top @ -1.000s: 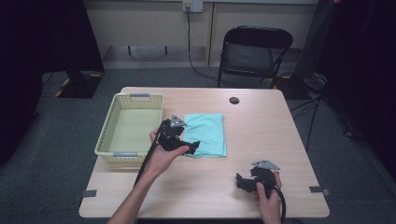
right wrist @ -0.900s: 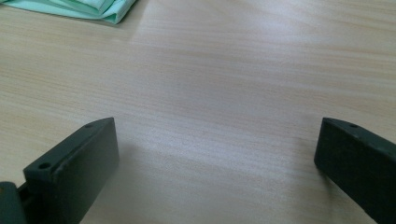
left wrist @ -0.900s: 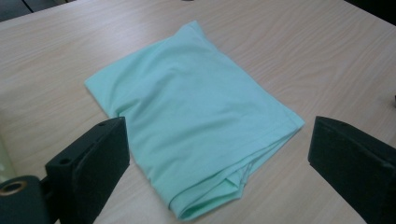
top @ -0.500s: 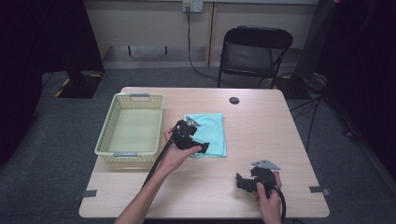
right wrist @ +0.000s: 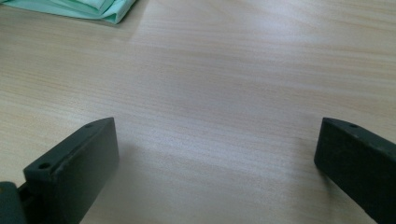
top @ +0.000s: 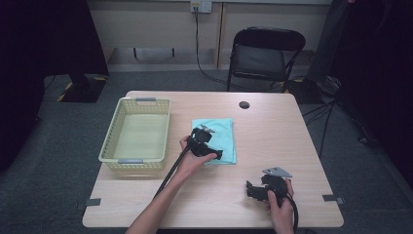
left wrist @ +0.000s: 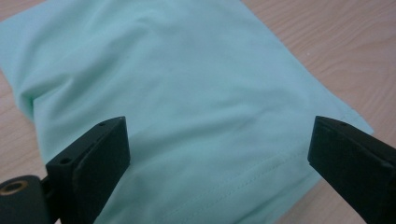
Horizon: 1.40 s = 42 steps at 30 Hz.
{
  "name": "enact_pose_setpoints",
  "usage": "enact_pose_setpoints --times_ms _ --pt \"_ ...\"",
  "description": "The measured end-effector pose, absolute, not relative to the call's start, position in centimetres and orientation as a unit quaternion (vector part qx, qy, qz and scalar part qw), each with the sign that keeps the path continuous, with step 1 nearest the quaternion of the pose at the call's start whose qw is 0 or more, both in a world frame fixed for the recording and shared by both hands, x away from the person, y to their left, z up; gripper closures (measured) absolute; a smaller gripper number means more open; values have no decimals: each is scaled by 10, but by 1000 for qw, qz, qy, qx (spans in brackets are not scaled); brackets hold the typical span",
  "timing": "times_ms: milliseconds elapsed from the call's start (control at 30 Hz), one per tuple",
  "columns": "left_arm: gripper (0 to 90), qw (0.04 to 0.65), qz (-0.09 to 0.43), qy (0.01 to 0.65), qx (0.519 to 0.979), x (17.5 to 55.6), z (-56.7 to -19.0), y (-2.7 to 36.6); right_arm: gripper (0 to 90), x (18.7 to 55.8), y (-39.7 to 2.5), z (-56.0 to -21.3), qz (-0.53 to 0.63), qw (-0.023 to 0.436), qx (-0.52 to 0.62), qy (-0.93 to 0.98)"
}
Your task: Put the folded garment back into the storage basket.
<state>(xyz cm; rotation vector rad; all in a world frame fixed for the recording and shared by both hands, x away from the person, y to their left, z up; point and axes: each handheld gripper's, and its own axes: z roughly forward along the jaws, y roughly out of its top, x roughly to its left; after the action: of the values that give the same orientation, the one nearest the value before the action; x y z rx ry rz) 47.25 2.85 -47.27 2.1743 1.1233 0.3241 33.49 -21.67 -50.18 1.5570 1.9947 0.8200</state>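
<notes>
The two black jaws of the left gripper (left wrist: 219, 163) are being held wide apart, with nothing between them but the folded mint-green cloth (left wrist: 187, 93) lying below; whether the jaw tips are touching the fabric cannot be told. A stitched hem is being shown along the cloth's near edge in the left gripper view, and bare wood is being shown past its corners. In the high view the left gripper (top: 214, 155) is being held by the person's left hand (top: 190, 158) over the near left part of the mint-green cloth (top: 221, 134), with its cable being trailed back along the forearm.

The two black jaws of the right gripper (right wrist: 215, 158) are likewise being kept spread open, and only bare tabletop is being framed between them; a corner of the cloth (right wrist: 79, 9) is being shown far off at the upper left of the right gripper view. In the high view the right gripper (top: 249, 189) is being rested low near the table's front edge in the right hand (top: 277, 207), well apart from the cloth.

The cloth is lying flat near the middle of the light wooden table (top: 272, 131), just beside a pale yellow plastic basket (top: 160, 134) at its left. A small dark round disc (top: 244, 105) is being shown near the far edge, and a black folding chair (top: 263, 53) is standing beyond the table.
</notes>
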Motion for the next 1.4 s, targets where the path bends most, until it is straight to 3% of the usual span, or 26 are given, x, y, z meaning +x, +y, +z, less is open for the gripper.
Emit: enact_pose_setpoints --times_ms 533,967,1400 --pt "18 294 170 442 830 484 -489 14 0 335 -217 -502 299 238 569 728" --pt "4 325 177 450 813 480 -497 18 0 335 -217 -502 300 238 567 729" --pt "9 288 153 458 827 490 -490 14 0 335 -216 -502 300 238 567 730"
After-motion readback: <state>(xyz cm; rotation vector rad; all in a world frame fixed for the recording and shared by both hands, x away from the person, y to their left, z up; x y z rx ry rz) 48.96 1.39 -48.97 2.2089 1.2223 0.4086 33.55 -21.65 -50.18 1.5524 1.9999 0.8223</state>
